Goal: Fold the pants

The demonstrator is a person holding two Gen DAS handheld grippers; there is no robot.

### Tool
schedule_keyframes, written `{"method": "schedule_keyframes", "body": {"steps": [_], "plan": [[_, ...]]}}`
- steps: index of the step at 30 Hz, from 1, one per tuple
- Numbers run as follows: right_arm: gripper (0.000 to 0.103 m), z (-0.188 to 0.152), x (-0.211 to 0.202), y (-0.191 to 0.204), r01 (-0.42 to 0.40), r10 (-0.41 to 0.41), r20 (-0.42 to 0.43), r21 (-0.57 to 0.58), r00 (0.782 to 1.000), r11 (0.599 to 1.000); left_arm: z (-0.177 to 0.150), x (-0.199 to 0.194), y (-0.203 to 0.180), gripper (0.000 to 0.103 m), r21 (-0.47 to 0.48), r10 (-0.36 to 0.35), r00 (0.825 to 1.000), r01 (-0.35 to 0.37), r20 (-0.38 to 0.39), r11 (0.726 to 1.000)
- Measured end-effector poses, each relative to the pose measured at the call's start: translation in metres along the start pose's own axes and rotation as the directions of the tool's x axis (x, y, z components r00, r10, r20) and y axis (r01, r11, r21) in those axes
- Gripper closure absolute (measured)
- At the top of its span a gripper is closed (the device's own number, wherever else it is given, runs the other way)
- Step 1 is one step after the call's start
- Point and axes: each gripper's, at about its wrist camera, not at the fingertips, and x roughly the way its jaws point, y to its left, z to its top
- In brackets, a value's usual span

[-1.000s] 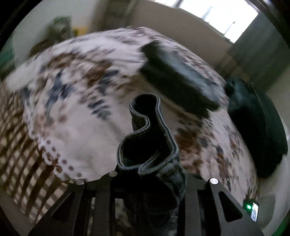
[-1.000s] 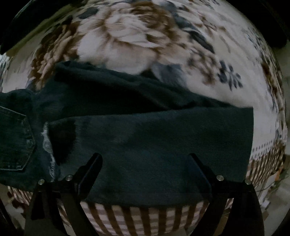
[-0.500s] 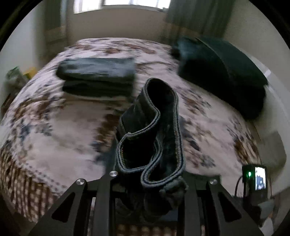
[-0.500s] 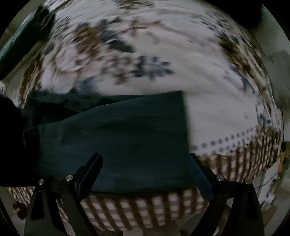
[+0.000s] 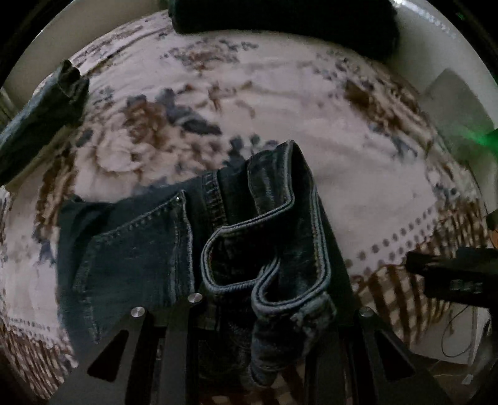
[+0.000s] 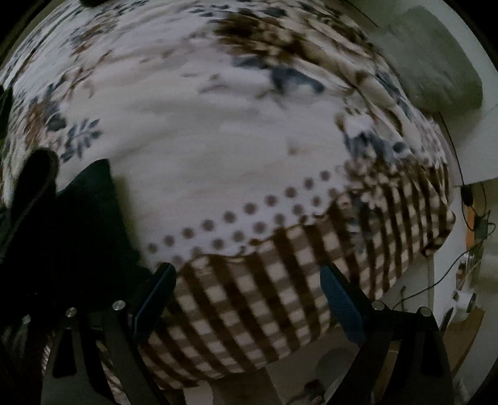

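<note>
Dark blue jeans point(image 5: 146, 249) lie on the flowered bed cover point(image 5: 280, 102), back pocket up. My left gripper point(image 5: 264, 314) is shut on the jeans' waistband point(image 5: 280, 246), which stands bunched between the fingers. My right gripper point(image 6: 249, 299) is open and empty over the checked edge of the bed; its blue pads point(image 6: 342, 308) are wide apart. A dark edge of the jeans point(image 6: 77, 218) shows at the left of the right wrist view. The right gripper also shows in the left wrist view point(image 5: 454, 277) at the right.
A folded dark garment point(image 5: 40, 118) lies at the far left of the bed. A dark pillow point(image 5: 280, 18) lies at the head. The checked bed edge point(image 6: 280, 296) drops to the floor; cables and a white unit point(image 6: 467, 280) stand to the right.
My left gripper swung down and right with the waistband, so the jeans now lie below it. My right gripper moved right, off the pant leg to the bed edge.
</note>
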Motion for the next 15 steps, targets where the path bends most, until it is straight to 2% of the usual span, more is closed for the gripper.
{"method": "schedule_keyframes", "body": {"steps": [4,7,8,9,11,13,15], "plan": [[0.007,0.008,0.006,-0.005,-0.065,0.065,-0.001,0.004,0.998,0.998,-0.001,0.009,-0.007,0.076,0.016,0.031,0.999,-0.031,-0.042,0.999],[0.007,0.010,0.003,-0.006,-0.153,0.153,0.002,-0.007,0.988,0.988,0.001,-0.003,-0.007,0.064,0.010,0.000,0.999,0.000,-0.055,1.000],[0.007,0.011,0.003,-0.008,-0.174,0.174,0.001,-0.006,0.985,0.985,0.003,-0.008,-0.002,0.055,-0.012,-0.019,0.998,0.018,-0.058,1.000],[0.007,0.012,-0.002,-0.005,-0.209,0.209,0.001,-0.005,0.978,0.978,0.005,-0.016,0.006,0.034,-0.054,-0.062,0.996,0.058,-0.062,0.997],[0.007,0.014,-0.008,-0.002,-0.258,0.258,0.001,-0.003,0.966,0.966,0.008,-0.036,0.028,0.007,-0.164,-0.200,0.979,0.190,-0.046,0.968],[0.007,0.017,-0.015,0.002,-0.303,0.303,0.006,-0.010,0.953,0.953,0.008,-0.056,0.049,0.006,-0.258,-0.261,0.965,0.252,-0.001,0.933],[0.007,0.019,-0.022,0.012,-0.364,0.364,-0.003,-0.003,0.931,0.931,0.005,-0.076,0.078,0.002,-0.337,-0.264,0.964,0.263,0.045,0.904]]}}
